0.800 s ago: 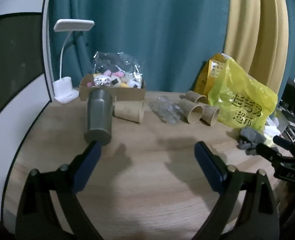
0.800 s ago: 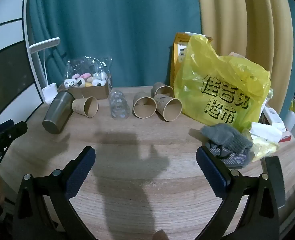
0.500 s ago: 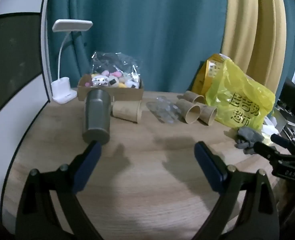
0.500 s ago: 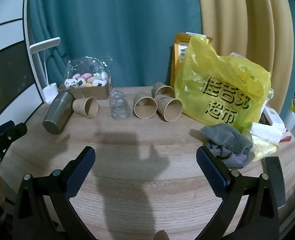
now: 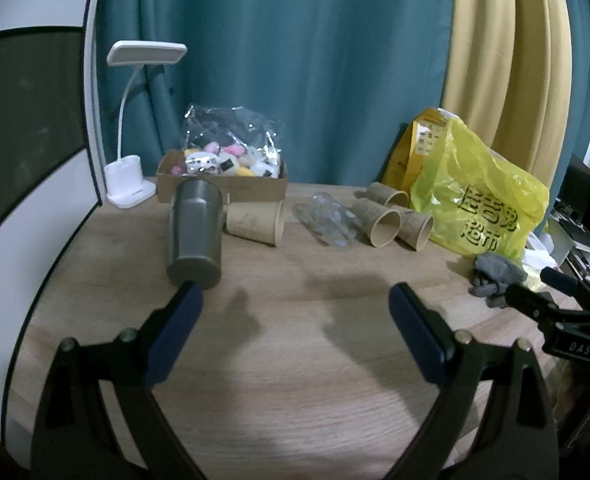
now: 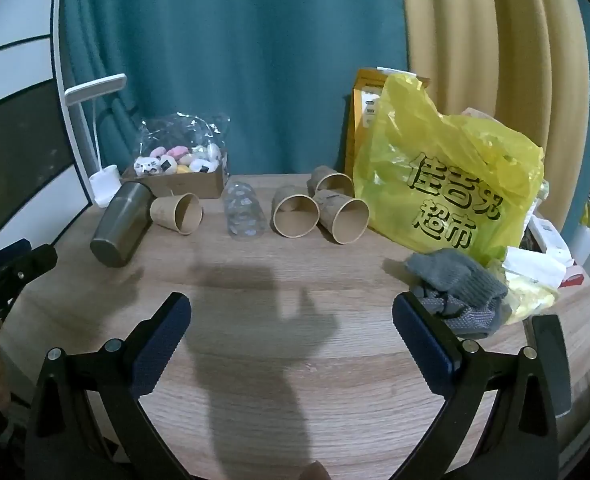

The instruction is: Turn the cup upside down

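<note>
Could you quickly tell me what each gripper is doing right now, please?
Left gripper: open, holding nothing, above the table.
Right gripper: open, holding nothing.

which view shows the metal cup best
The left wrist view: the metal cup lies on its side just ahead of the left gripper, large and central-left. The right wrist view shows it smaller, off at the left.
</note>
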`<state>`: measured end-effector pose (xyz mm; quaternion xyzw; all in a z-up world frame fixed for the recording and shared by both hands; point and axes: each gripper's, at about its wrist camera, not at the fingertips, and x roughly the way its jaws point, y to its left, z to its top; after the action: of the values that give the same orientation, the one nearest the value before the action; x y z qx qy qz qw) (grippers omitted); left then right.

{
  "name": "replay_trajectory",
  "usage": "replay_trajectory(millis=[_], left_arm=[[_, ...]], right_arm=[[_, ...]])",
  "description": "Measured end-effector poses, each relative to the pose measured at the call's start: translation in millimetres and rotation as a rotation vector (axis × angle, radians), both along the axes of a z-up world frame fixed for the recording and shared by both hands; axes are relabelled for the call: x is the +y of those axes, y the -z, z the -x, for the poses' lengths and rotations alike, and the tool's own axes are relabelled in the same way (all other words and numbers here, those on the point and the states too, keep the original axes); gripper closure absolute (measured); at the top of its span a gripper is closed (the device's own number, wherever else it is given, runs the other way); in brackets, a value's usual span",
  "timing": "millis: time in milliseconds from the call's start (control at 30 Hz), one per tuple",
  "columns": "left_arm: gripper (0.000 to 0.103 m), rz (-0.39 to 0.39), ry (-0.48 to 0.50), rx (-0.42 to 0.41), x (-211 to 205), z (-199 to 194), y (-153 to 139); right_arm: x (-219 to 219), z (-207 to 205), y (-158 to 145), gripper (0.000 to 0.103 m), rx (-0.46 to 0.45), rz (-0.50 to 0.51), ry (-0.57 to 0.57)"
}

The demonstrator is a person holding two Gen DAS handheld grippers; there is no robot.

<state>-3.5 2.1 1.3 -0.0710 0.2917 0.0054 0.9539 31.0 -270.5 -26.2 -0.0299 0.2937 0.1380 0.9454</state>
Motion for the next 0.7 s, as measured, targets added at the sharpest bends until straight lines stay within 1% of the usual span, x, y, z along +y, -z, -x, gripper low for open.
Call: replay_trajectory(millis=[700], left_arm=[[0.008,0.003,0.022,-0.020,-0.7,3.2,-6.7]], right_arm=[[3.2,1.2,-2.4,0.001,-0.008,0.007,-0.004]])
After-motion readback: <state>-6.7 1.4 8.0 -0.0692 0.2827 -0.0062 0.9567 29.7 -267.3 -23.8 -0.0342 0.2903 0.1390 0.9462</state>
